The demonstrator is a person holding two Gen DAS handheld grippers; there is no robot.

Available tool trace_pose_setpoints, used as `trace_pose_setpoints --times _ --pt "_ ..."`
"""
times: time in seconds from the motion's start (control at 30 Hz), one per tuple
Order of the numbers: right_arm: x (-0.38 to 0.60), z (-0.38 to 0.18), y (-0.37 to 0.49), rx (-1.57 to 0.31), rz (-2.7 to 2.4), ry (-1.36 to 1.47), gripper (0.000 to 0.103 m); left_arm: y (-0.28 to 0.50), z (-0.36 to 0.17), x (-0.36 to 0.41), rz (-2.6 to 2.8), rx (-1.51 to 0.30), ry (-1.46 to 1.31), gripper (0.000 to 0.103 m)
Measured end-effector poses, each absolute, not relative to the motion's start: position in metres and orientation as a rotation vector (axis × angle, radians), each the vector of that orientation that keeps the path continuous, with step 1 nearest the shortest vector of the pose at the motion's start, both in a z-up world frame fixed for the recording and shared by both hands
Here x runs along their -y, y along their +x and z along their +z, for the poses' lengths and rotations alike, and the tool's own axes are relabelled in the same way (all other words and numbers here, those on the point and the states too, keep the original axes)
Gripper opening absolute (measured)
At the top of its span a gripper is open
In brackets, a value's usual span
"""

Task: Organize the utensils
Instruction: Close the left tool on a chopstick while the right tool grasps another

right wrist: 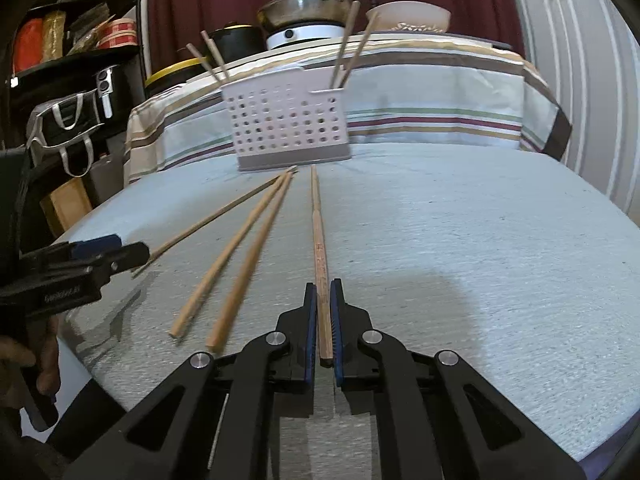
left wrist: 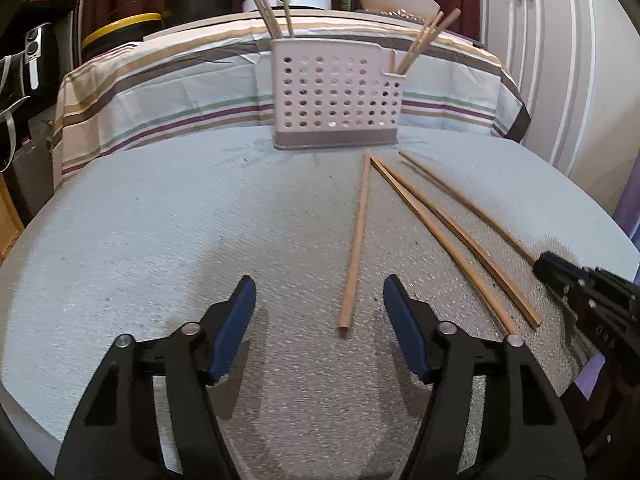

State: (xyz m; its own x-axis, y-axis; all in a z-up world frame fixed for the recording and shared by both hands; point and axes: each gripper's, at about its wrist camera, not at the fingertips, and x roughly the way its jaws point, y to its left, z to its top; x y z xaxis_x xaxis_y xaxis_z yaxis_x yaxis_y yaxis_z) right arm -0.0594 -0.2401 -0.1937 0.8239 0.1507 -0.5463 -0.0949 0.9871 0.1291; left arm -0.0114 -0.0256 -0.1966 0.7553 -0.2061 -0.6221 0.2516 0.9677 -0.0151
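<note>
A pale perforated utensil holder (left wrist: 336, 96) stands at the back of the grey mat, with several wooden chopsticks upright in its two ends; it also shows in the right wrist view (right wrist: 286, 124). Several loose chopsticks lie on the mat. My left gripper (left wrist: 320, 300) is open and empty, with the near end of one chopstick (left wrist: 354, 248) between its fingers. My right gripper (right wrist: 323, 296) is shut on the rightmost chopstick (right wrist: 319, 240), near its thick end. Two more chopsticks (right wrist: 236, 264) lie to its left. The right gripper shows at the left view's right edge (left wrist: 548, 264).
A striped cloth (left wrist: 180, 92) covers the raised table behind the mat. On it stand a metal pan (right wrist: 306, 4) on a white burner, a beige bowl (right wrist: 408, 14) and black pots. Shelves and a bag (right wrist: 68, 120) stand left; white cabinet doors stand right.
</note>
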Motion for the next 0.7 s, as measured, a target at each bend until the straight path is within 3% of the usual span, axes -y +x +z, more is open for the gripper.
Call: trace_pose_setpoints --times 0.13,0.33,0.53,0.7 --pt "0.246 -0.194 -0.06 -0.581 0.132 0.117 0.008 -0.008 -0.204 0.029 -0.257 -0.687 0.077 0.041" --pt "0.248 -0.196 -0.061 -0.565 0.143 0.144 0.008 -0.007 -0.206 0.033 -0.271 -0.669 0.092 0.029" --pt "0.251 -0.197 -0.063 -0.559 0.155 0.171 0.008 -0.009 -0.206 0.039 -0.307 -0.653 0.106 0.009" --pt "0.251 -0.197 -0.065 -0.553 0.163 0.176 0.007 -0.011 -0.207 0.038 -0.312 -0.644 0.099 0.006"
